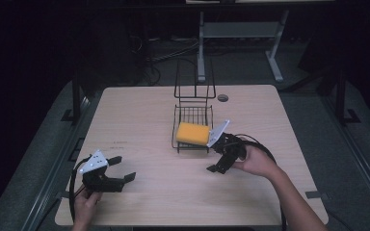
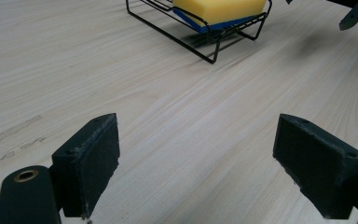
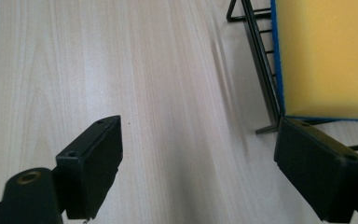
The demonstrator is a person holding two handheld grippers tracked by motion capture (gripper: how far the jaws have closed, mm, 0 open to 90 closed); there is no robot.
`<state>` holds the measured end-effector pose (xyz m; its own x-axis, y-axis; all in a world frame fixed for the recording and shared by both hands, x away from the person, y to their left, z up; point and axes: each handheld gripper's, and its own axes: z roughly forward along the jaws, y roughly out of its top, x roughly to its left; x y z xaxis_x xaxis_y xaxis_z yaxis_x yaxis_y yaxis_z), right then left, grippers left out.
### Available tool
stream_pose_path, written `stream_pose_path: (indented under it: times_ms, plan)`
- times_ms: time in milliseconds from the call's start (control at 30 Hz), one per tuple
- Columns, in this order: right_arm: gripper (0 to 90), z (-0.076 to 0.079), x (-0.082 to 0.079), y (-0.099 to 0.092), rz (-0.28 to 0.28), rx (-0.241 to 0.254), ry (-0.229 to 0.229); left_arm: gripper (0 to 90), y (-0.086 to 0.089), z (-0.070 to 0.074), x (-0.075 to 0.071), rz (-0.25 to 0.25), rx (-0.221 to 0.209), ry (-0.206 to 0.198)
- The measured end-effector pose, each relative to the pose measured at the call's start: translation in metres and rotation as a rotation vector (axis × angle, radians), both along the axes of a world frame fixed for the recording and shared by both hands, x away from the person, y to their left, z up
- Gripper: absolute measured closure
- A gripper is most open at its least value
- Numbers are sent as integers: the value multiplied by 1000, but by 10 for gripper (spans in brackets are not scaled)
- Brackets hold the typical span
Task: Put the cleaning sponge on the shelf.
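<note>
- A yellow sponge lies in the front tray of a black wire rack near the middle of the table.
- The left gripper view shows a blue underside beneath the yellow — the high view does not.
- The right gripper sits just beside the rack, jaws spread, empty.
- The left gripper — well apart, near the table's front left — jaws spread, empty.

The room around the table is very dark. Up close the wood looks bright, with a soft shadow under the wire basket.
</note>
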<state>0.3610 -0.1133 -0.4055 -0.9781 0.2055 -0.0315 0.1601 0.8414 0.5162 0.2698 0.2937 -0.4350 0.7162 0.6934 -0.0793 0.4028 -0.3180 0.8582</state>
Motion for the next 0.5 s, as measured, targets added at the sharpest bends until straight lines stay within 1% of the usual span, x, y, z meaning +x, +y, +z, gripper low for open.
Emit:
stream_pose_path:
  times_ms: [100,233,433,500]
  plan:
    - [150,-2,-2,-2,-5,2,4,141,0,0,0,-1,2,-1]
    - [150,-6,-5,-10,-20,8,12,141,-1,0,0,-3,5,-1]
    - [150,-9,-9,-17,-36,2,15,141,-1,0,-1,-4,8,-2]
    - [150,-10,-11,-21,-38,8,21,141,-1,0,-1,-4,6,0]
